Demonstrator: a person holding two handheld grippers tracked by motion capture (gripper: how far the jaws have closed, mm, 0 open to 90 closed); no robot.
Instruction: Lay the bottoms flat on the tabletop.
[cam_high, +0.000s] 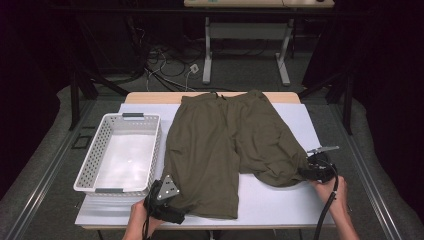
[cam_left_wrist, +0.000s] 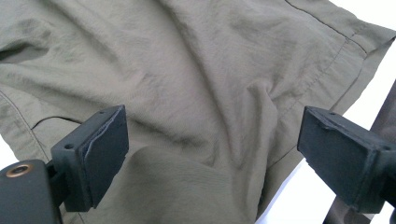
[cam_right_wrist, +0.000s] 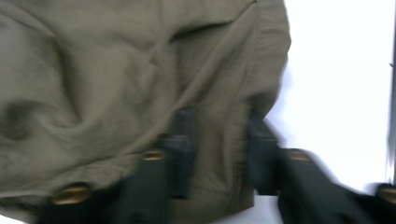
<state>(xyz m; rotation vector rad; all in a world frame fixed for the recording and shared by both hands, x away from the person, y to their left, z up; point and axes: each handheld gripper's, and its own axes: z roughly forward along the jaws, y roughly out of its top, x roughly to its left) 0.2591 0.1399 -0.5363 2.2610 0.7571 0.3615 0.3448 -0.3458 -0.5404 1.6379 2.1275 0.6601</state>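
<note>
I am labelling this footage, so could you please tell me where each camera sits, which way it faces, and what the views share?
High view: above the person's side, facing forward and down on the table, white basket and olive shorts; both hands and claws enter from below.
Left gripper view: rides the left claw, looking along its wide-open jaws over a shorts leg.
Right gripper view: rides the right claw, blurred, jaws on either side of a fold by the other leg's hem.
Shared: all three show the shorts and the white table top.
</note>
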